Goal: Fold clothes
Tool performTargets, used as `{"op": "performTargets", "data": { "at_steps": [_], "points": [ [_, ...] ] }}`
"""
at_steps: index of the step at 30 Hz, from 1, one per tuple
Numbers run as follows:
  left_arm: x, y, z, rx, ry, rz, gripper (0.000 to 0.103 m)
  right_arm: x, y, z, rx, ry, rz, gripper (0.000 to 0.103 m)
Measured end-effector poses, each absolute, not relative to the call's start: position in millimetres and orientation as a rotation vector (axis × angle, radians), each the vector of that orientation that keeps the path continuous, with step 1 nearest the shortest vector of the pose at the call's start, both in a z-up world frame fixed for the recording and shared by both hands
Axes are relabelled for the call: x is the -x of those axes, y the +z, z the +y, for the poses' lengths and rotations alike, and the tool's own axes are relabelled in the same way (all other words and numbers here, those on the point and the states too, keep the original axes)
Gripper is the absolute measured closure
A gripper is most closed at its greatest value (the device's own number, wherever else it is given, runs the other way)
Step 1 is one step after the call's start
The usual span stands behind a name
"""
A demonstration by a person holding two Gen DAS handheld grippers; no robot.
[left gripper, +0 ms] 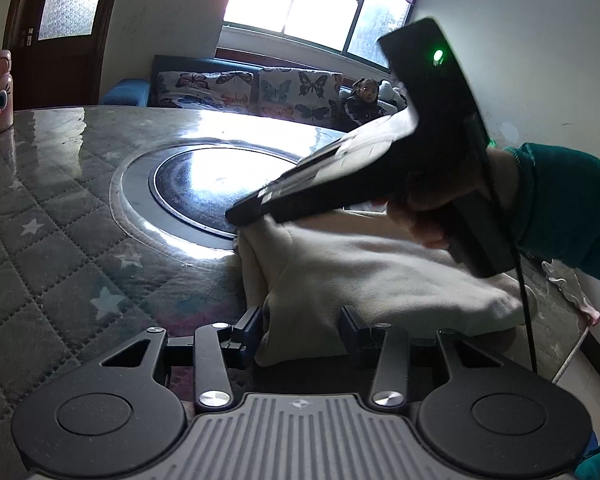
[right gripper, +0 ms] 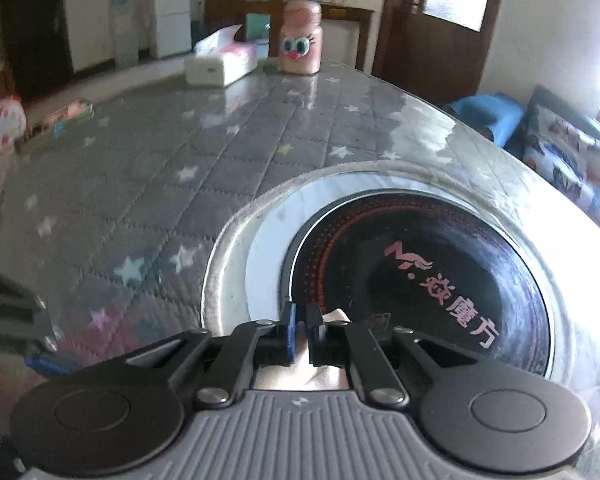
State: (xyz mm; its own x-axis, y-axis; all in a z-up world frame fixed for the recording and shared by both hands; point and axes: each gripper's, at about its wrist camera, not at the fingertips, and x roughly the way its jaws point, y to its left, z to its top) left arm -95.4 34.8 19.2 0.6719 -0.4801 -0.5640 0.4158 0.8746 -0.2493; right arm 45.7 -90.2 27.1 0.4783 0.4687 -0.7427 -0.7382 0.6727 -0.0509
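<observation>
A cream garment [left gripper: 360, 264] lies folded on the quilted table cover, right of the round hob. My left gripper [left gripper: 300, 330] is open, its fingers on either side of the garment's near corner. In the left wrist view my right gripper [left gripper: 240, 216] comes in from the right, its tip at the garment's far left edge. In the right wrist view my right gripper [right gripper: 305, 330] is shut on a fold of the cream garment [right gripper: 300, 376], which shows between and below the fingers.
A round black induction hob [right gripper: 420, 280] is set in the table. A pink jar with a cartoon face [right gripper: 301, 40] and a tissue box [right gripper: 220, 62] stand at the far side. A sofa with butterfly cushions [left gripper: 240, 88] and a child are behind the table.
</observation>
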Motion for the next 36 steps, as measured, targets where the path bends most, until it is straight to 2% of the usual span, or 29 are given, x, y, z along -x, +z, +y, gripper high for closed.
{"op": "performTargets", "data": {
  "at_steps": [6, 11, 15, 21, 26, 36],
  "points": [
    [95, 33, 42, 0.073, -0.504, 0.651, 0.059, -35, 60, -138, 0.308, 0.673, 0.733, 0.097],
    [84, 49, 30, 0.079, -0.538, 0.636, 0.059, -6, 67, -188, 0.268, 0.564, 0.734, 0.097],
    [64, 53, 7, 0.076, -0.565, 0.642, 0.06, 27, 55, -217, 0.297, 0.473, 0.733, 0.086],
    [34, 35, -27, 0.033, -0.546, 0.688, 0.062, 69, 35, -249, 0.194, 0.394, 0.731, 0.084],
    [32, 21, -28, -0.012, -0.523, 0.701, 0.066, 100, 17, -270, 0.136, 0.353, 0.688, 0.073],
    [18, 48, -54, -0.041, -0.565, 0.669, 0.067, 75, 38, -286, 0.087, 0.352, 0.643, 0.073]
  ]
}}
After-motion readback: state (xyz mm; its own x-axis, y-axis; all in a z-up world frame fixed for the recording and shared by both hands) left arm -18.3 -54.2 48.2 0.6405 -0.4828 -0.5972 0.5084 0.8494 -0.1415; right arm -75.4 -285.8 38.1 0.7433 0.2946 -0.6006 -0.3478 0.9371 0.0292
